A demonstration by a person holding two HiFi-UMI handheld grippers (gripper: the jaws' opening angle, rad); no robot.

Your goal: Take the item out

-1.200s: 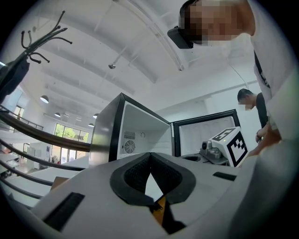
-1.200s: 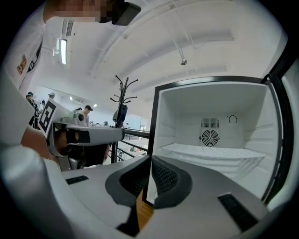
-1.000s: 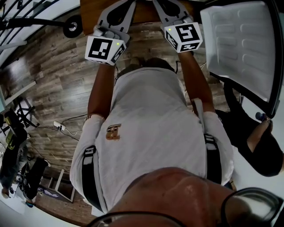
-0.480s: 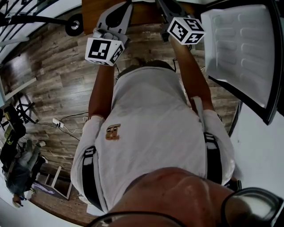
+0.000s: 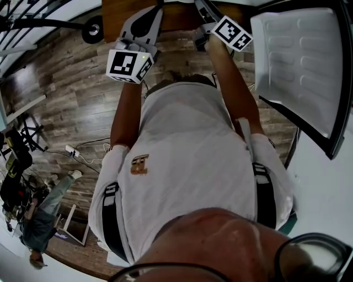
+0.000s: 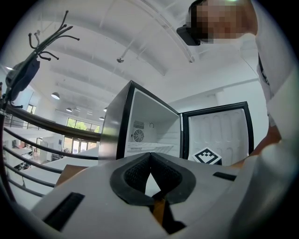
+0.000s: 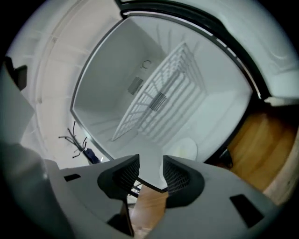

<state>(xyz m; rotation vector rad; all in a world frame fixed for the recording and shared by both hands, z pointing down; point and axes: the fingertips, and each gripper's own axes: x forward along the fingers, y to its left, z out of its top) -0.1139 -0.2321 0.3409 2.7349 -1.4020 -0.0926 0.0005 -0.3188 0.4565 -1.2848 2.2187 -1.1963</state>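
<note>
In the right gripper view I look into the open white fridge [image 7: 140, 70]. A wire shelf [image 7: 159, 100] crosses it, and a pale round item [image 7: 186, 148] lies on its inner surface just beyond the jaws. My right gripper [image 7: 151, 161] has its jaws opening, with a clear gap and nothing between them. My left gripper [image 6: 150, 156] is shut and empty, held back from the fridge [image 6: 149, 126]. In the head view the left marker cube [image 5: 129, 65] and the right marker cube [image 5: 231, 33] sit at the top, the right one further forward.
The fridge door [image 5: 298, 60] stands swung open at my right. A brown wooden surface [image 5: 176, 14] lies under the grippers at the top edge. On the plank floor there are cables [image 5: 77, 157] and a person [image 5: 44, 220] at the lower left. A coat stand [image 6: 32, 56] is at the left.
My right gripper has moved forward toward the fridge and tilted, so its cube shows a different face. The left gripper has stayed put. A person at the right has left the view.
</note>
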